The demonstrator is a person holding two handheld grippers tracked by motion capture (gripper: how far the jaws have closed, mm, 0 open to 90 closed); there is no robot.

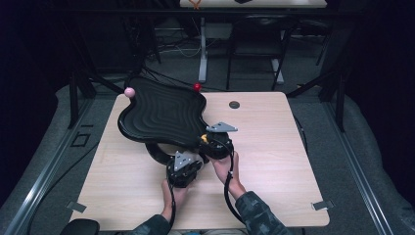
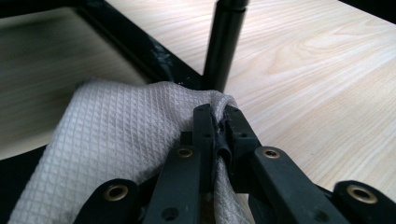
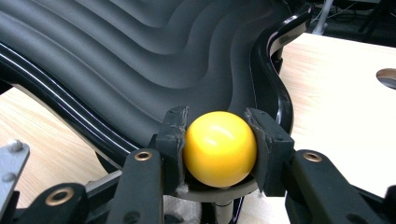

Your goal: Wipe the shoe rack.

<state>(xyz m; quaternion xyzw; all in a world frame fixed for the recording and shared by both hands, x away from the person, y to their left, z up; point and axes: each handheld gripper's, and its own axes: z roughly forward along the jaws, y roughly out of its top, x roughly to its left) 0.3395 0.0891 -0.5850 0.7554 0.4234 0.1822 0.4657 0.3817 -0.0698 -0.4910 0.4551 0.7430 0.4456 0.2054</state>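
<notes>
The right gripper [image 3: 219, 149] is clamped on a yellow ball [image 3: 219, 148], one jaw pressing each side of it; the ball sits at the near corner of the black wavy tray [image 3: 140, 56], just at its glossy rim. In the high view this gripper [image 1: 208, 142] is at the tray's [image 1: 161, 110] near right corner. The left gripper [image 2: 218, 135] is closed on a fold of white waffle-weave cloth [image 2: 116, 140], the fabric pinched between its jaws and spreading out to the left of them. Just beyond the cloth stands a black post [image 2: 224, 42] on the wooden table [image 2: 317, 70]. In the high view the left gripper [image 1: 183, 169] lies below the tray's near edge, close beside the right one. A pink ball [image 1: 129, 92] and a red ball [image 1: 197, 87] sit at the tray's far corners.
</notes>
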